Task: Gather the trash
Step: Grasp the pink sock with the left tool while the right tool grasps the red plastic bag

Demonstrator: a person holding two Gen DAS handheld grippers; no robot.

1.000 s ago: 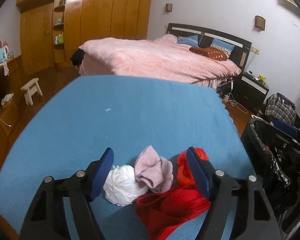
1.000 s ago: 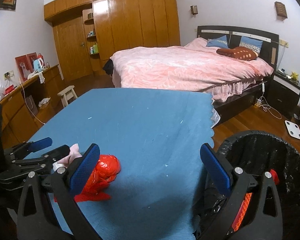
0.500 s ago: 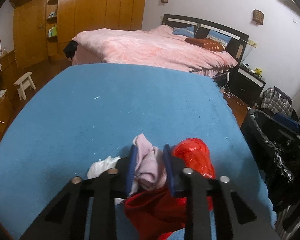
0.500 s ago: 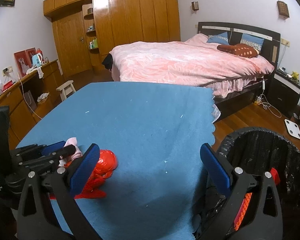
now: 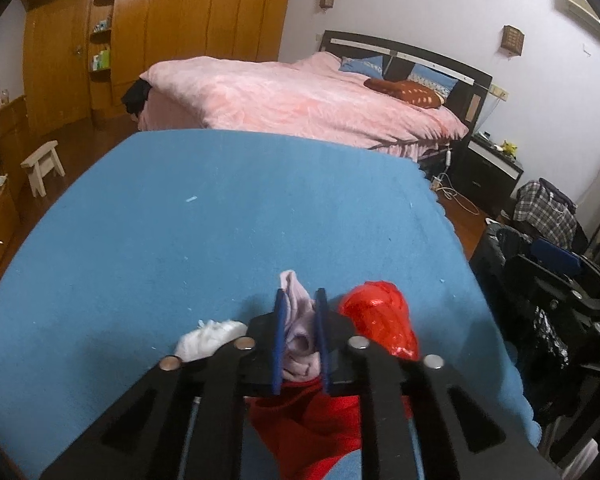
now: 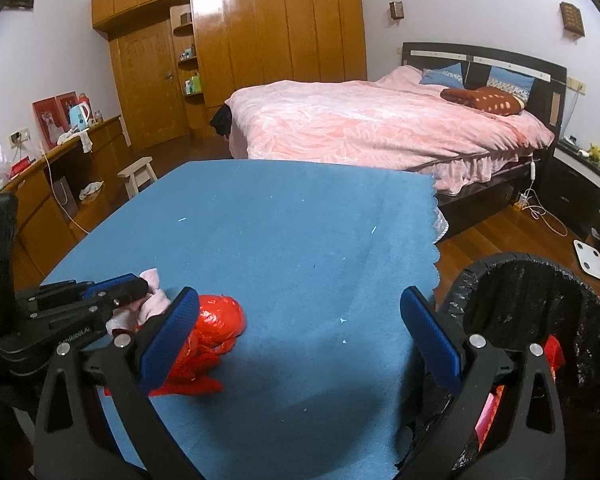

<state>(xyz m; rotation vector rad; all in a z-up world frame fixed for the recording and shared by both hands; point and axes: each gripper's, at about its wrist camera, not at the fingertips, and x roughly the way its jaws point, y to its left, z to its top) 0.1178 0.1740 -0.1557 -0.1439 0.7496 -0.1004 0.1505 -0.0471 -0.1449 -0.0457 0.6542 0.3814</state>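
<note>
left gripper (image 5: 300, 300) fingers, wide a second ago, now clamped on pink wad (image 5: 297, 320)

Matt blue cloth (image 5: 219, 240), glossy red plastic bag (image 5: 380, 316)

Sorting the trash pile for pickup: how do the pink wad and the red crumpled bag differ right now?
The pink wad is pale, soft cloth or paper; the red crumpled bag is shiny plastic. The pink wad is pinched in the left gripper; the red crumpled bag lies free on the blue cloth, looking bulkier. Both are crumpled, side by side.
</note>
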